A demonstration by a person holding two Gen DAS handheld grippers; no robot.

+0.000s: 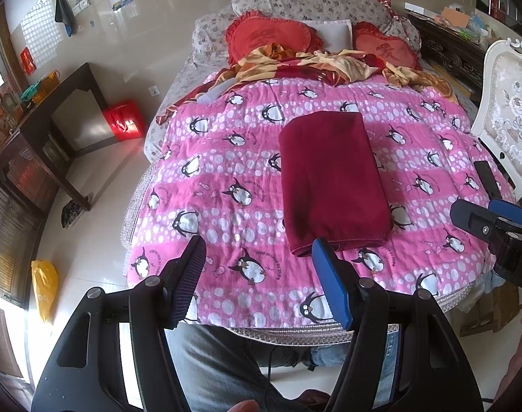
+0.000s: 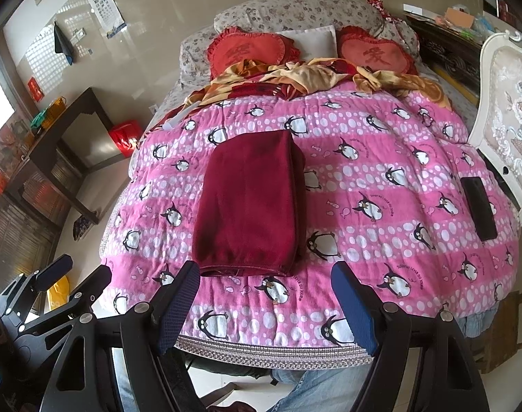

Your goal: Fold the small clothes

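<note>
Two grippers, left and right, hover with jaws apart and empty at 6 o'clock of the folded red cloth on the penguin quilt, a phone at 3 o'clock, heart cushions at 12.

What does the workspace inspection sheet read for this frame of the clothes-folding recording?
Surface: pink penguin quilt covering the bed.
Job's things: dark red garment, folded into a long rectangle, lying flat mid-quilt.
Clutter: black phone near the quilt's right edge; crumpled yellow-red cloth and two red heart cushions at the head.
Grippers: left hand-held gripper and right hand-held gripper open, empty, short of the garment's near edge.
Cables: thin dark cable by the person's legs.
Surroundings: white chair right, dark desk left.
</note>
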